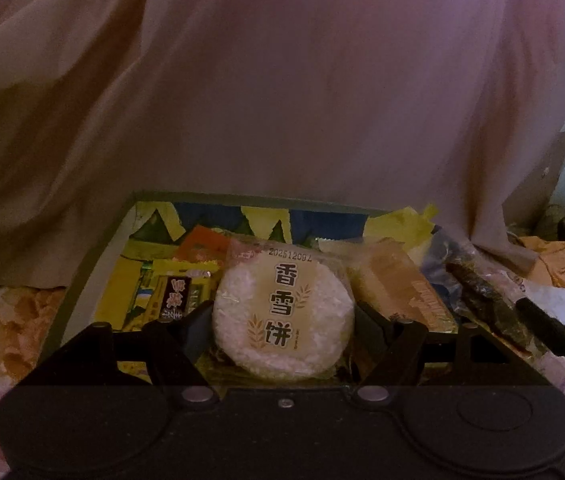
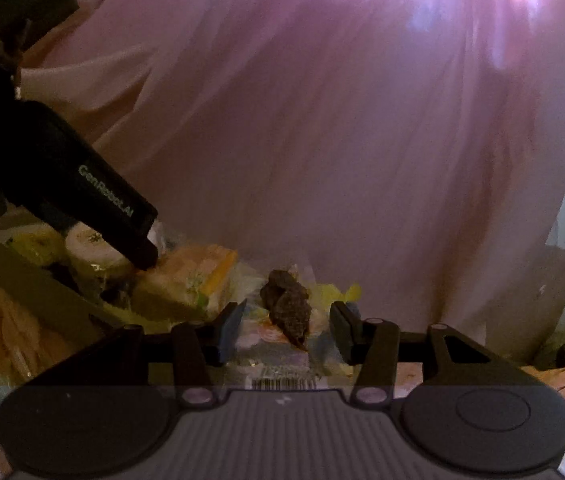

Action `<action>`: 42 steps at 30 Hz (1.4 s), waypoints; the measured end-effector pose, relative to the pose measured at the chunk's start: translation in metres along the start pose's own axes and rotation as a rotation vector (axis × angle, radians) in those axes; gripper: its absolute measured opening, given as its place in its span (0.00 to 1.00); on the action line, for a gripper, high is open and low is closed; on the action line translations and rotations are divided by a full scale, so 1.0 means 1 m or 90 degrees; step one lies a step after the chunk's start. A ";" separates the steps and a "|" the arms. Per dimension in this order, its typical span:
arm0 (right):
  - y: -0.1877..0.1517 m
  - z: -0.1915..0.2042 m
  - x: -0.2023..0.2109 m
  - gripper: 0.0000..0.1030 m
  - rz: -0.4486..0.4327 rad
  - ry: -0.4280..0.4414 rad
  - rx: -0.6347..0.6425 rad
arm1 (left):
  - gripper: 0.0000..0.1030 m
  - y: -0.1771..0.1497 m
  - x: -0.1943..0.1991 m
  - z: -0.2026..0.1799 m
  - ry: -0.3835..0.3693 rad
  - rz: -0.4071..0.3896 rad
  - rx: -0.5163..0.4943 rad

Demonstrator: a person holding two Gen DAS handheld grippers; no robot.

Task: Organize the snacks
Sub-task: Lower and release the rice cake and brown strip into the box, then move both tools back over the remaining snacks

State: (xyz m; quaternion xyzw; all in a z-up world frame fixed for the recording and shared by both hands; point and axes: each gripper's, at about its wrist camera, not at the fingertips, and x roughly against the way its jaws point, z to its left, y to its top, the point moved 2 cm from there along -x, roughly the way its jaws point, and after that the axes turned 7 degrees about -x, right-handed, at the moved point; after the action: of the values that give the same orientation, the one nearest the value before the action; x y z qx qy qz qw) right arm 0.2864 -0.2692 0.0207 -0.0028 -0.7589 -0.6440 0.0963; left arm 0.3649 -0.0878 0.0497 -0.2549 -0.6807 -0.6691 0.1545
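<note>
Left hand-held gripper point(image 1: 282, 326), lower centre of its frame, is clenched on a round white rice cracker in a clear printed wrapper point(image 1: 283, 317), both pads against its sides, above a dark-rimmed tray of mixed snack packets point(image 1: 82, 272). Right hand-held gripper point(image 2: 285, 330) grasps a clear packet holding a dark brown dried snack point(image 2: 287, 312), low centre. Pink draped curtain point(image 2: 322, 120) fills the background.

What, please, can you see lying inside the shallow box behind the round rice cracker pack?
Behind the round rice cracker pack in the box: an orange packet, yellow wrappers and a tan bar. The pack hides whatever lies beneath it.
</note>
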 end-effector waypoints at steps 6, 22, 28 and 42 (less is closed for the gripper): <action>0.005 -0.013 -0.004 0.54 0.030 0.024 -0.058 | 0.73 0.001 -0.002 0.001 -0.003 0.007 0.003; 0.024 -0.034 0.035 0.98 -0.022 0.000 -0.131 | 0.99 0.001 0.040 0.004 -0.012 -0.040 0.055; 0.046 -0.035 0.076 1.00 -0.068 0.006 -0.157 | 0.99 0.000 0.081 0.008 -0.010 -0.081 0.083; 0.060 -0.023 0.159 1.00 -0.102 0.002 -0.207 | 0.99 -0.031 0.190 0.012 0.004 -0.166 0.080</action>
State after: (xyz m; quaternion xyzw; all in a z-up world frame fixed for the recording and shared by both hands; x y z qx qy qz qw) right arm 0.1411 -0.3006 0.1072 0.0433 -0.6426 -0.7637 0.0443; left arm 0.1925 -0.0486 0.1278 -0.1522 -0.7480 -0.6405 0.0845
